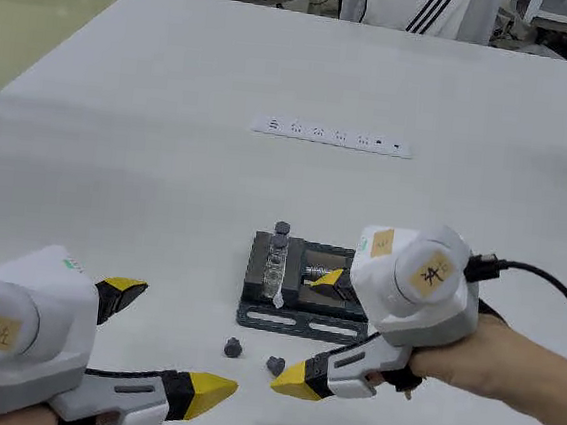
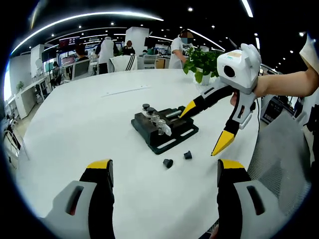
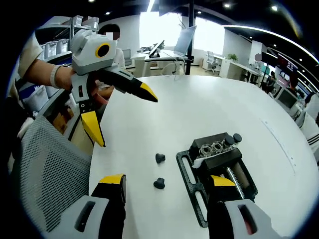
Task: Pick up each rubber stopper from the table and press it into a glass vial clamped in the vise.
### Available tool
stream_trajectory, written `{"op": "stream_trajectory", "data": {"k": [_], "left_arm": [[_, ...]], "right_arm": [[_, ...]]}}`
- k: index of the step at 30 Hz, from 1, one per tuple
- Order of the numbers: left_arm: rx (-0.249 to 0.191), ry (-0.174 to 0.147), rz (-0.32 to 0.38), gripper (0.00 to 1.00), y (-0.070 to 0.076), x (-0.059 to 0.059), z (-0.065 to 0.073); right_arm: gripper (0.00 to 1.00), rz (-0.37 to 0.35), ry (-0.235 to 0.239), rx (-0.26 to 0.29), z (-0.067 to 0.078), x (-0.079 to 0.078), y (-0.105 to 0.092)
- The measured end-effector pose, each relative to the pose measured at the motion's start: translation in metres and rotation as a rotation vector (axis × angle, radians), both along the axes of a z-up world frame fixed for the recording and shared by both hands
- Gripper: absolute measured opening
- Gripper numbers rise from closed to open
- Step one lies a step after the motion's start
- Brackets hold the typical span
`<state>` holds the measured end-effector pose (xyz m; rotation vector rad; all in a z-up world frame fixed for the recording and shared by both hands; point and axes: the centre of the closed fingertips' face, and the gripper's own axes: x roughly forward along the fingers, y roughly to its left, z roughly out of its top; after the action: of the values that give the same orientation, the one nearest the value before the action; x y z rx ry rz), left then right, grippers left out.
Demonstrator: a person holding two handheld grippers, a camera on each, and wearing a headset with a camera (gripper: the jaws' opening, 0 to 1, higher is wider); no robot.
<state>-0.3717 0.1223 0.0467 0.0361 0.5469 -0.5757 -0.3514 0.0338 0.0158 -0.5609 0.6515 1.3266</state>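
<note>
Two stoppers (image 1: 233, 347) lie on the table (image 1: 168, 161) just before the vise (image 1: 298, 322), which clamps the vials (image 1: 275, 270) upright so we can press down; the far ones look capped. Our right gripper (image 1: 310, 328) hovers by the stoppers, jaws wide apart, empty; our left gripper (image 1: 171, 337) gapes likewise.

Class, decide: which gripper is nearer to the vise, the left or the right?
Right. The right gripper has one finger by the vise; the left gripper hangs well off to its left.
</note>
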Motion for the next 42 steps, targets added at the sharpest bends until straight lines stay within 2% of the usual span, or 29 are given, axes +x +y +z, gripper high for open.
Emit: {"op": "stream_trajectory", "data": {"k": [3,11,16,19,21,28,42], "left_arm": [[0.001,0.000,-0.001,0.84,0.000,-0.001,0.000],[-0.005,-0.001,0.003,0.84,-0.002,-0.002,-0.001],[-0.013,0.004,0.010,0.84,-0.003,-0.004,-0.005],[-0.016,0.009,0.012,0.84,-0.004,-0.005,-0.005],[-0.019,0.011,0.015,0.84,-0.004,-0.006,-0.006],[-0.024,0.014,0.024,0.84,-0.003,-0.007,-0.007],[-0.028,0.020,0.026,0.83,-0.002,-0.007,-0.009]], "right_arm": [[0.61,-0.031,0.006,0.003,-0.009,-0.003,-0.001],[0.48,-0.144,-0.017,0.060,-0.014,-0.001,0.004],[0.38,-0.157,-0.013,0.060,-0.024,-0.006,0.007],[0.29,-0.159,-0.019,0.056,-0.030,-0.007,0.006],[0.26,-0.170,-0.001,0.051,-0.030,-0.009,0.006],[0.16,-0.184,0.004,0.043,-0.039,-0.007,0.004],[0.10,-0.198,0.010,0.037,-0.044,-0.006,0.003]]}}
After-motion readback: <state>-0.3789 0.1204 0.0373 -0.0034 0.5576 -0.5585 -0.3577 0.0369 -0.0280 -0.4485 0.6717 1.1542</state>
